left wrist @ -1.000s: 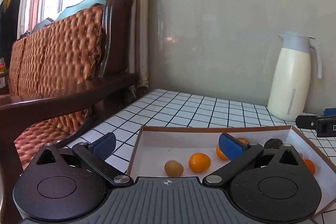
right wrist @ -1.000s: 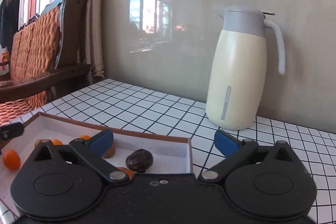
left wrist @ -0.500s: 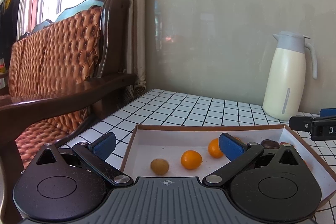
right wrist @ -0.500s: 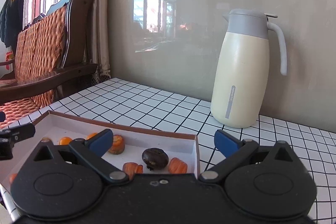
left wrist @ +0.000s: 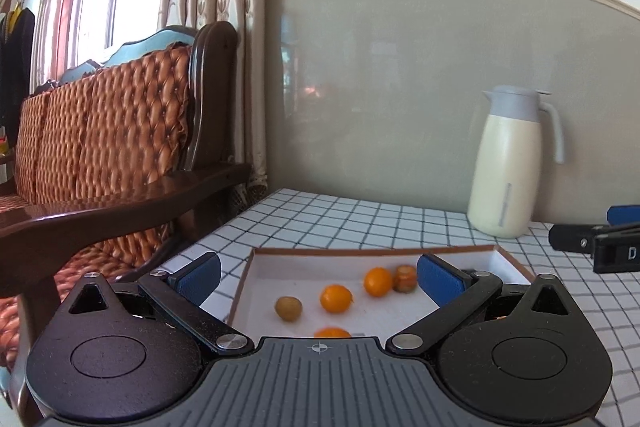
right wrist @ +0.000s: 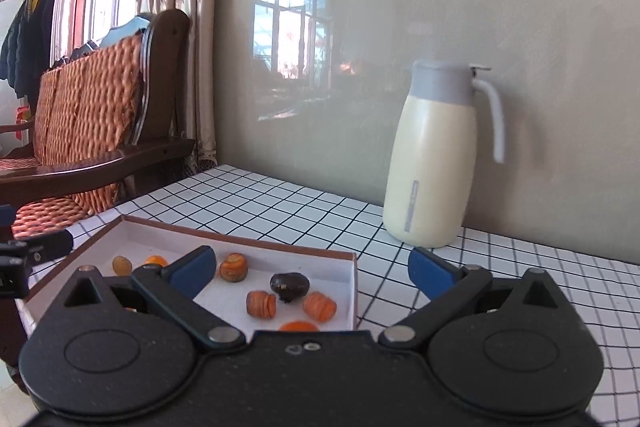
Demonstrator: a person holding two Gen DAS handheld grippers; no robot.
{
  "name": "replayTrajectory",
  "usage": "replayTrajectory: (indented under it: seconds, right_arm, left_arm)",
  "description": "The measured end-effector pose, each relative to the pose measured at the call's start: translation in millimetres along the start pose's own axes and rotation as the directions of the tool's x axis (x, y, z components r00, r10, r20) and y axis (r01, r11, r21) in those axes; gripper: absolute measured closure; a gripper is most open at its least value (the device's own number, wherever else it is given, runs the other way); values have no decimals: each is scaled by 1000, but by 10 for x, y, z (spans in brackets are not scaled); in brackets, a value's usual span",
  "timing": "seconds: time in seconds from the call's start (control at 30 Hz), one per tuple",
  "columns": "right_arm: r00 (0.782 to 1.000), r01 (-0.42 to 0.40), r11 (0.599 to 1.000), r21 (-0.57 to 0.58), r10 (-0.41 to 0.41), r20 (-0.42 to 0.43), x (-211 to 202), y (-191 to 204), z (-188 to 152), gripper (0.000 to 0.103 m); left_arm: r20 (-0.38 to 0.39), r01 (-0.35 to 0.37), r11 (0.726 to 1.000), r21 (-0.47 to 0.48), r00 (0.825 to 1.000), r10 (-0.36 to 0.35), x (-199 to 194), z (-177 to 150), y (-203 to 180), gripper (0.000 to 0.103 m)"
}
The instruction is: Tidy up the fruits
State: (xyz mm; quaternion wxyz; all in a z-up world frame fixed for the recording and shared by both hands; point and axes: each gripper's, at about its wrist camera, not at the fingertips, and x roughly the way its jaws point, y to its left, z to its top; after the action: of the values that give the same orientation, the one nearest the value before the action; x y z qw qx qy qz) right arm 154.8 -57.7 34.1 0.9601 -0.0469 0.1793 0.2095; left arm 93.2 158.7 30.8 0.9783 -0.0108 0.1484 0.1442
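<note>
A shallow white box with a brown rim (left wrist: 374,249) (right wrist: 248,239) lies on the checked table. It holds two round oranges (left wrist: 336,298) (left wrist: 377,281), a small brown fruit (left wrist: 288,308), ridged orange pieces (right wrist: 261,303) (right wrist: 233,267) and a dark round fruit (right wrist: 289,284). My left gripper (left wrist: 318,273) is open over the box's left half, nothing between its blue pads. My right gripper (right wrist: 311,269) is open above the box's right corner, also empty. The right gripper's fingers (left wrist: 600,241) show at the right edge of the left wrist view.
A cream jug with a grey lid (left wrist: 510,163) (right wrist: 438,155) stands at the back of the table by the wall. A brown sofa with a dark wooden arm (left wrist: 120,195) sits to the left, past the table edge. Curtains hang behind it.
Both grippers have drawn back and risen, so more of the box and its fruit shows. Both stayed open.
</note>
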Motion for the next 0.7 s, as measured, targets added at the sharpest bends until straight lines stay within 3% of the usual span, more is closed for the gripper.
replayTrajectory:
  seconds: [0.37,0.7]
  right_arm:
    - [1000,29,1000,-2,-29,3,-922,-90,-267,6]
    - [998,52,999,13,-53,38,-1567,-104,-577,6]
  left_arm:
    - [35,59,998,-12,998,-58,-847,-95,-148,0]
    - [93,121,993,16,988,-122,-1553,-426,-183,0]
